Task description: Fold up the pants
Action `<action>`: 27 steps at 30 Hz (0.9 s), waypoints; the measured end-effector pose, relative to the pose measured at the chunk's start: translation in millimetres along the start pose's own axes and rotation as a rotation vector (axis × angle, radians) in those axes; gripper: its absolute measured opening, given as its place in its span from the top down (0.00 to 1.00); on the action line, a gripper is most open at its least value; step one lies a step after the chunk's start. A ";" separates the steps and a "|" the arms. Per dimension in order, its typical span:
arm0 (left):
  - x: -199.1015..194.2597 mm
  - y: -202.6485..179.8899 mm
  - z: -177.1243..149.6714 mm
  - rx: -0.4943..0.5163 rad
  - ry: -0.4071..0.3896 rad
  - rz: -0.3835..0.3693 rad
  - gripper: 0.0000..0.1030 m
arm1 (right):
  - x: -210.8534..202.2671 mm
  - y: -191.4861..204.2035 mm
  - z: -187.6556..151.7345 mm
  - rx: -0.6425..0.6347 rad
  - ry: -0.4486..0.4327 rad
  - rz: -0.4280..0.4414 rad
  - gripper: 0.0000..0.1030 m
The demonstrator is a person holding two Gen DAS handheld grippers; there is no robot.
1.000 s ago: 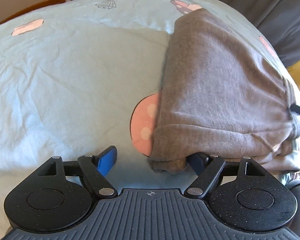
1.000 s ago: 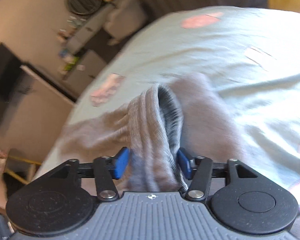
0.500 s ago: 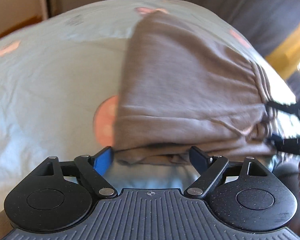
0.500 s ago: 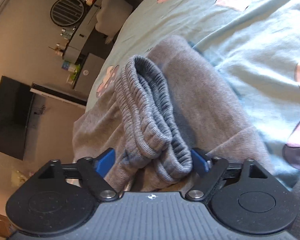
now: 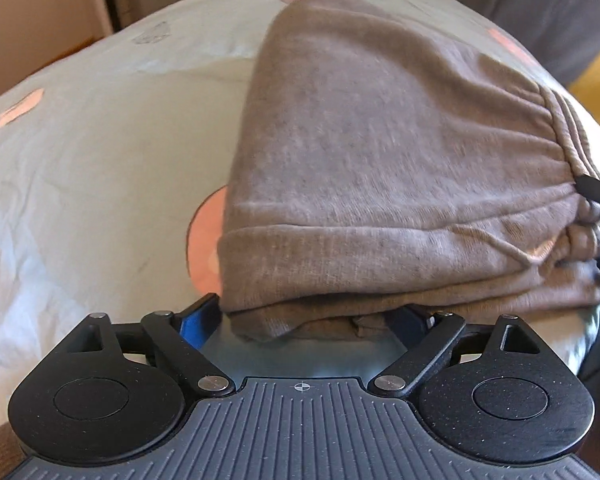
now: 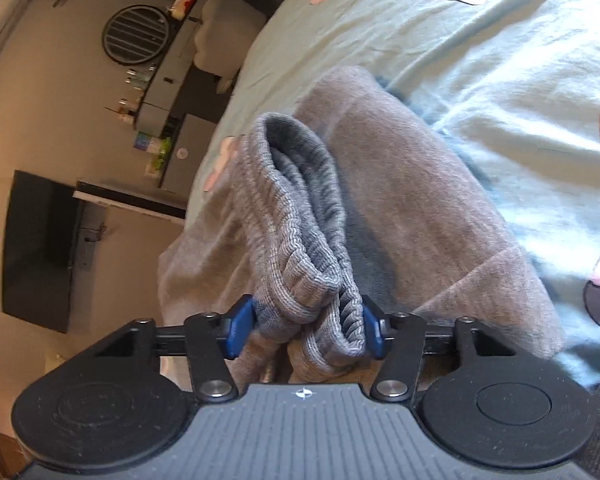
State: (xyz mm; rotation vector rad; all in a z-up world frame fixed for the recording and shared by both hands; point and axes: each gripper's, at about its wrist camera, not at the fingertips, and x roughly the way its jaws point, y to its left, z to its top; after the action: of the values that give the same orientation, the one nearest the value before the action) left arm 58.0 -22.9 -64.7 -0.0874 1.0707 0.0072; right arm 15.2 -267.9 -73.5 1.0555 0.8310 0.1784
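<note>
While the folded pants (image 5: 384, 184) lie on the bedsheet (image 5: 100, 184) | left gripper (image 5: 306, 318) spread wide, apparently straddling their edge | right gripper (image 6: 304, 326) closing on the waistband (image 6: 300, 236)

Two close wrist fisheyes over their own jaws, both on the pants (image 5: 380, 160) and bedsheet (image 5: 100, 180).

The pants (image 5: 380, 160) cover the right fingertip of the left hand-held gripper (image 5: 306, 318), and their far side runs off the frame's right edge. Small items on the distant shelf (image 6: 160, 80) are too tiny to identify.
</note>
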 end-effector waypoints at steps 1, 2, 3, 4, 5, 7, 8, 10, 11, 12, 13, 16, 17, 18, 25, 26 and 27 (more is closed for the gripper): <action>-1.7 0.6 -0.3 -0.010 -0.019 0.021 0.14 | 0.7 -1.4 2.0 0.014 -0.002 0.016 0.49; -2.5 1.8 -0.6 -0.020 -0.028 0.032 0.15 | 1.7 -2.9 4.1 0.032 -0.005 0.031 0.48; -2.7 3.4 -0.9 -0.030 -0.028 0.029 0.15 | 3.7 -4.0 6.7 0.048 -0.002 0.043 0.47; -3.0 4.8 -1.8 -0.035 -0.024 0.026 0.15 | 6.7 -5.0 8.0 0.051 0.005 0.048 0.47; -3.0 5.8 -2.1 -0.039 -0.022 0.029 0.15 | 11.3 -4.8 10.2 0.051 0.016 0.045 0.45; -2.5 7.7 -2.4 -0.042 -0.022 0.032 0.15 | 21.2 -3.6 13.3 0.057 0.039 0.036 0.45; -2.5 8.7 -2.9 -0.040 -0.024 0.036 0.15 | 25.7 -1.6 14.3 0.053 0.048 0.039 0.44; -3.5 7.7 -4.1 -0.038 -0.029 0.050 0.14 | 31.6 5.7 15.1 0.032 0.059 0.018 0.49; -4.6 5.7 -5.3 -0.039 -0.032 0.056 0.14 | 32.7 12.2 15.5 0.004 0.055 -0.004 0.55; -5.2 4.5 -4.6 -0.041 -0.033 0.063 0.13 | 31.9 20.9 15.0 -0.037 0.045 -0.034 0.57; -6.3 3.4 -5.0 -0.048 -0.034 0.068 0.13 | 28.8 31.6 13.0 -0.088 0.024 -0.059 0.58; -9.7 7.1 -6.7 -0.077 -0.039 0.090 0.13 | 12.1 64.9 7.3 -0.219 -0.052 -0.067 0.60; -10.7 9.6 -7.4 -0.088 -0.038 0.093 0.13 | 5.2 74.4 7.1 -0.239 -0.076 -0.057 0.60; -11.2 10.9 -7.6 -0.099 -0.036 0.094 0.13 | -1.0 82.7 7.5 -0.259 -0.098 -0.042 0.60; -20.7 8.7 -12.8 -0.084 -0.067 0.112 0.13 | -37.6 124.2 12.9 -0.364 -0.180 0.024 0.61; -17.9 8.5 -10.7 -0.085 -0.068 0.113 0.13 | -41.4 126.8 12.3 -0.391 -0.195 0.010 0.61; -19.3 9.3 -11.4 -0.089 -0.070 0.110 0.13 | -44.2 128.3 13.0 -0.413 -0.206 -0.007 0.61</action>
State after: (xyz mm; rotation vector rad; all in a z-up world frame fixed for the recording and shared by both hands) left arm 38.3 -13.8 -53.9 -0.1081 1.0045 0.1566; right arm 25.1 -233.9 58.1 0.6694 0.5784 0.2206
